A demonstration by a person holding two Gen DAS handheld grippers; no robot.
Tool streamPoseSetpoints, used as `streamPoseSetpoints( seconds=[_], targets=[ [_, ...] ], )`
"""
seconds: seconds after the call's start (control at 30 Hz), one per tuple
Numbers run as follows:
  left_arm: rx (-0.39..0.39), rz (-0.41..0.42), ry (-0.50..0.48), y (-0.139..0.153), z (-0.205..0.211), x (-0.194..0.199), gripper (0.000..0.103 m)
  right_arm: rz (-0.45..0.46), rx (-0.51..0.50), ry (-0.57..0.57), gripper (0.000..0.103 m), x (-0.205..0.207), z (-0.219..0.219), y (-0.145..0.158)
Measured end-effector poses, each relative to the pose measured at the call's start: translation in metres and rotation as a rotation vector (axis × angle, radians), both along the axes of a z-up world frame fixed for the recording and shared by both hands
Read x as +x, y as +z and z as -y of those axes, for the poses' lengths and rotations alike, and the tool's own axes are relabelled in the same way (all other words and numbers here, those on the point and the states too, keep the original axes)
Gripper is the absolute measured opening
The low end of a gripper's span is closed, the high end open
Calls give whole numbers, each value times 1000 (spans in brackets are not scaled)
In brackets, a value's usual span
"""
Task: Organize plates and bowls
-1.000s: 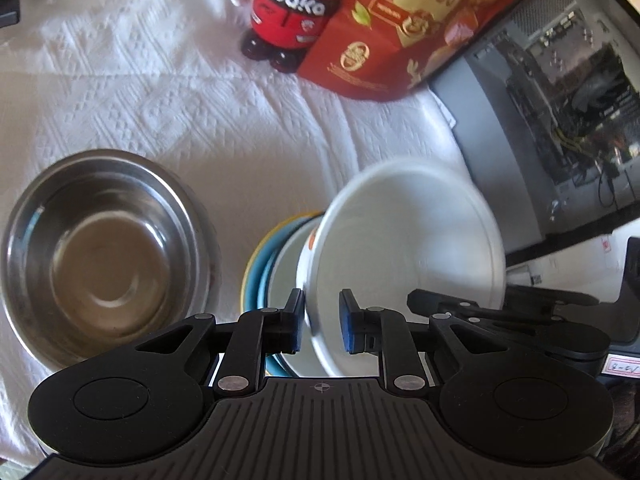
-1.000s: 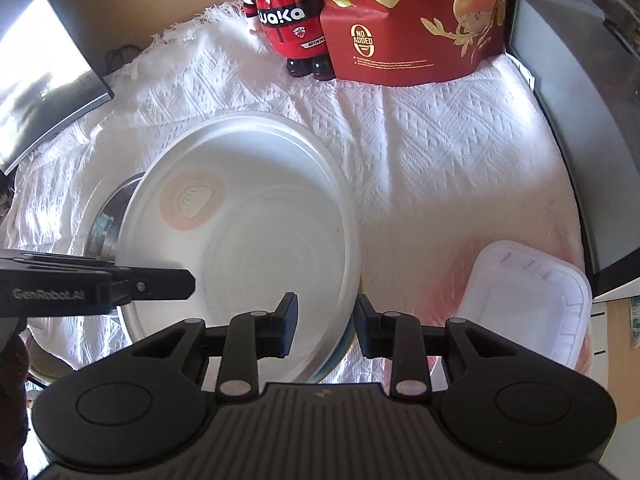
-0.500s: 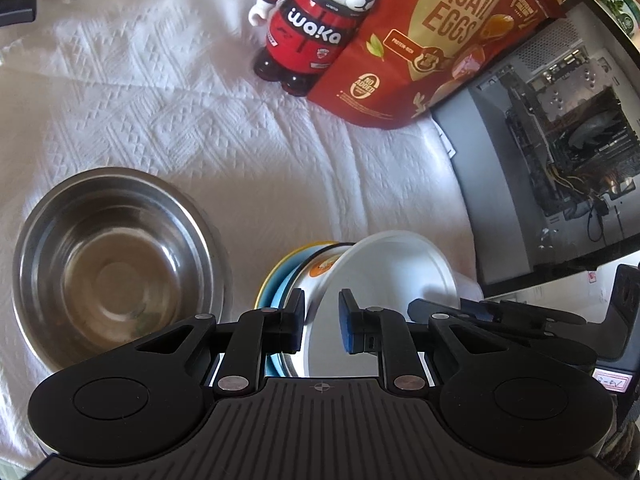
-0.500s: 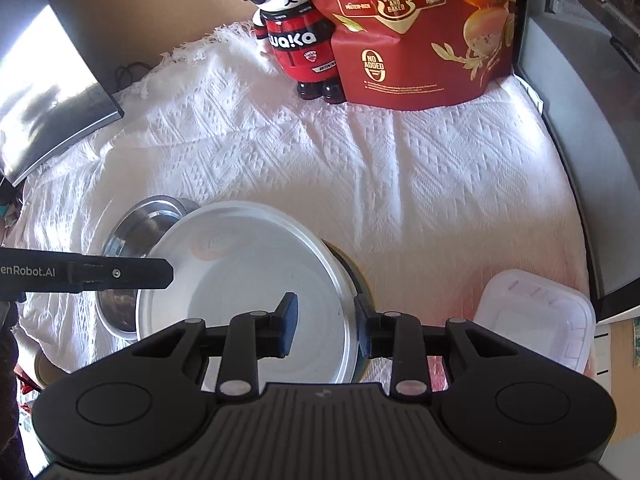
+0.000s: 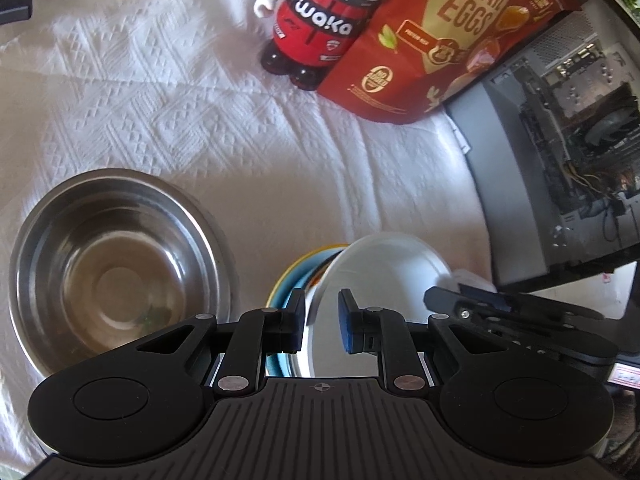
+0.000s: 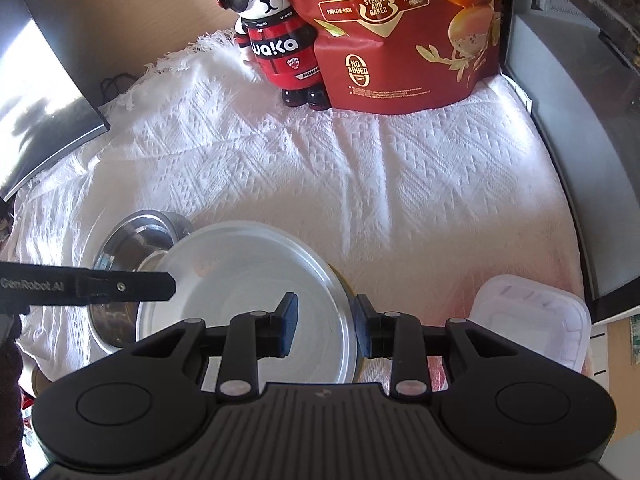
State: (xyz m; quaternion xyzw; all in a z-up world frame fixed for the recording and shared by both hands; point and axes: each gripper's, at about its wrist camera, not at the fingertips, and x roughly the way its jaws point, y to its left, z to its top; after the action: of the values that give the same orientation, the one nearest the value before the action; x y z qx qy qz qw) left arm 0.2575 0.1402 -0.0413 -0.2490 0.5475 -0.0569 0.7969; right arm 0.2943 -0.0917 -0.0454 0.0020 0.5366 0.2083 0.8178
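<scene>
Fingers of the right gripper (image 6: 325,328) straddle the white plate (image 6: 244,300) rim at lower centre, spread. Left gripper (image 5: 319,322) stands apart too, plate edge between.

A home desk: white knitted cloth (image 6: 320,168), open computer case (image 5: 560,152), snack pouch (image 6: 404,36).

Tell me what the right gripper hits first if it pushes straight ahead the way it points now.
Most likely the white plate: its rim already sits between the open fingers of the right gripper, so going forward would shove that edge. Depth is hard to judge through the fisheye.
</scene>
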Motion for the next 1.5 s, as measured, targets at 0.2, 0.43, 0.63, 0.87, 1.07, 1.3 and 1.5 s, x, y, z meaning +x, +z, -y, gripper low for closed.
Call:
streamPoseSetpoints(
  seconds=[0.2, 0.43, 0.63, 0.87, 1.07, 1.3, 1.5],
  targets=[
    [35, 8, -4, -3, 0, -3, 19, 12, -18, 32, 30, 5, -5, -2],
    [29, 101, 36, 18, -13, -22, 19, 146, -92, 189, 33, -7, -19, 24],
    [18, 193, 196, 32, -52, -58, 20, 321, -74, 295, 63, -4, -49, 64],
    [152, 156, 480, 16, -105, -103, 20, 158, -25, 454, 68, 32, -124, 62],
    [86, 73, 603, -16, -123, -123, 20, 30, -119, 564, 68, 49, -185, 24],
    [127, -8, 631, -45, -118, -124, 20, -83, -229, 641, 65, 47, -226, -26],
    [161, -47, 666, -64, -123, -124, 42, -130, -288, 648, 64, 48, -236, -54]
  ],
)
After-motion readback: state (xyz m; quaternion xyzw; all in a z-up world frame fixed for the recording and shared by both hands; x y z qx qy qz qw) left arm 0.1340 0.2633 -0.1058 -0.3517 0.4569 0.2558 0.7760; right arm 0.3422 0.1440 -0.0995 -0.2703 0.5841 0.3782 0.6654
